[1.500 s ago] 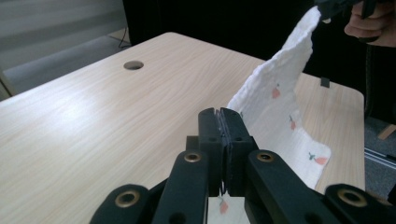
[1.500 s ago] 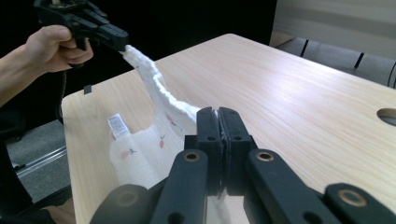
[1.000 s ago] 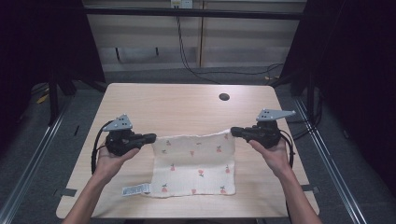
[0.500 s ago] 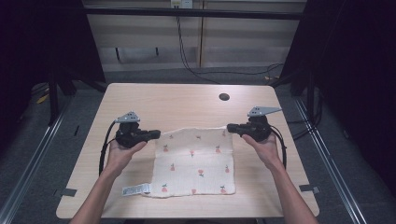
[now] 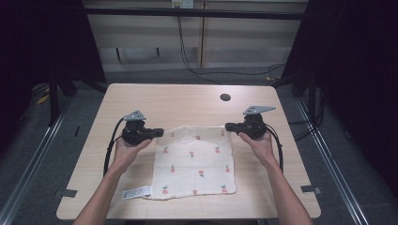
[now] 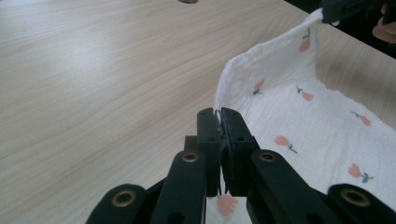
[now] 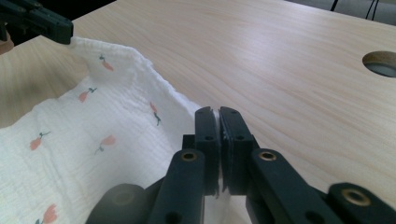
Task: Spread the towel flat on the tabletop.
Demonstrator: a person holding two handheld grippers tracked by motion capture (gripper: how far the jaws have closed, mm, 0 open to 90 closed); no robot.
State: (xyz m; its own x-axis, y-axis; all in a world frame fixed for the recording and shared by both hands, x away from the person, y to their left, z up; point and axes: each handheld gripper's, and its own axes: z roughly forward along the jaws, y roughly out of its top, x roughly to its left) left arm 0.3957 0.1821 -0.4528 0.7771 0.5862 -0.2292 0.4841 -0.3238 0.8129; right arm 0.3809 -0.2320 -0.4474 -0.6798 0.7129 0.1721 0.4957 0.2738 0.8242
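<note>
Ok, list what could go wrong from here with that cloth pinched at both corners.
1. Each hand-held gripper, left and right, pinches the cloth only at the very tip of a far corner, so a corner could slip free.
2. The near edge lies on the table; lifting may drag it and bunch the cloth.
3. The label at the near left corner sits close to the table edge and might slide over it.

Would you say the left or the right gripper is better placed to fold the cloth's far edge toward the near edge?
Neither alone: left gripper and right gripper each clamp a far corner of the cloth, so both should move together.
</note>
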